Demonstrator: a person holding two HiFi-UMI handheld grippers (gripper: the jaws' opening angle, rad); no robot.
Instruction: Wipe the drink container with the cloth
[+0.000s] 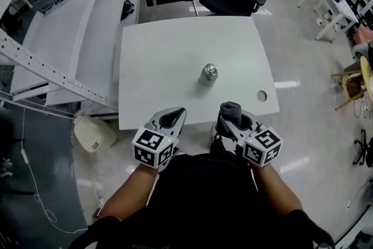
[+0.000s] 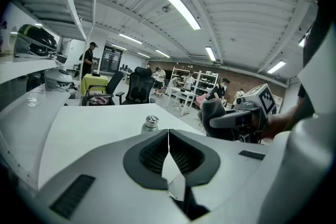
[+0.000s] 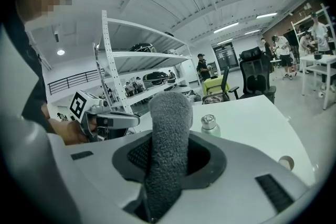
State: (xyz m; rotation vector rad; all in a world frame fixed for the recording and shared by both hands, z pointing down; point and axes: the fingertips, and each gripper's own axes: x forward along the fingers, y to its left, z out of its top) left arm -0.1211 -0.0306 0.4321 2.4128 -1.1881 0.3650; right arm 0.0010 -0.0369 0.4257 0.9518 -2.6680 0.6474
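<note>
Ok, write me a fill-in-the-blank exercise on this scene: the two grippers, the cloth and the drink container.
1. The right gripper is shut on the grey ____.
2. The left gripper is shut and holds ____.
3. The drink container stands ____ on the white table, apart from both grippers.
Missing words: cloth; nothing; upright.

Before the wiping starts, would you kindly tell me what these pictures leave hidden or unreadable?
Drink container: too small in the head view for label or dirt; base hidden behind the left gripper in its own view.
Cloth: lower end buried in the right gripper, right gripper view; full size unknown.
Table: near edge partly covered by both grippers, head view.
</note>
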